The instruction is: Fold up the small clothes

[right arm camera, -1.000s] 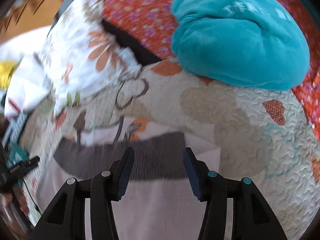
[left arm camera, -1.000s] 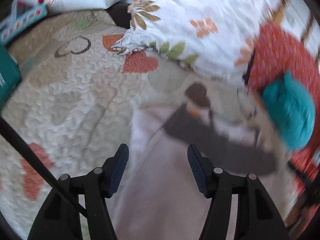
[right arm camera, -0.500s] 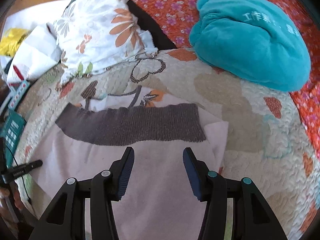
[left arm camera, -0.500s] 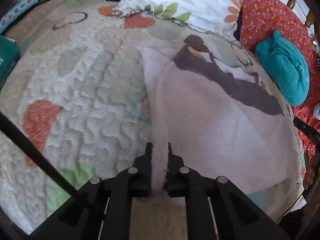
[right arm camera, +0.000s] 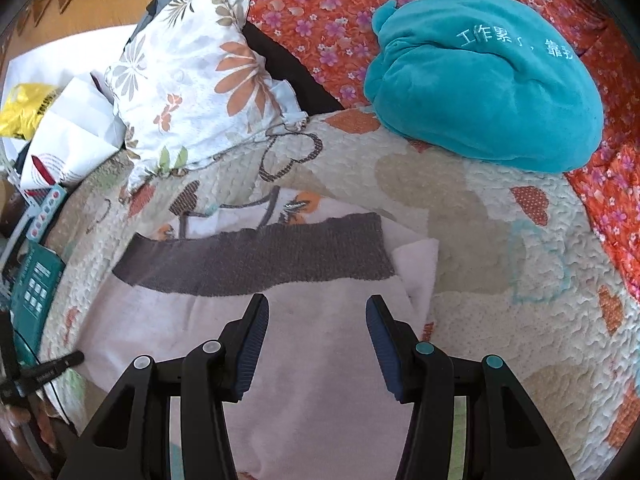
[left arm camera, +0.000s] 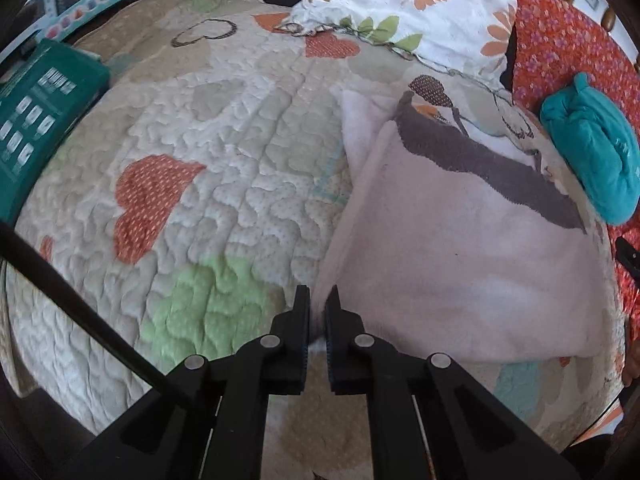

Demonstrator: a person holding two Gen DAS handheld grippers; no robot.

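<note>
Fuzzy knit garment — on a puckered, matt quilted bedspread; plush teal cushion.

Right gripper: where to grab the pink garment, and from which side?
Judging by its pose, take the pink garment by its free right edge below the grey waistband, coming from the right. It lies flat, the left gripper already pinches the opposite edge, and the right gripper hovers open.

Teal cushion, at the quilt's far right corner: pale stitched Chinese characters "工作累了,靠", the last one unclear | teal box, left edge: white print too small to read | yellow bag: black lettering illegible
</note>
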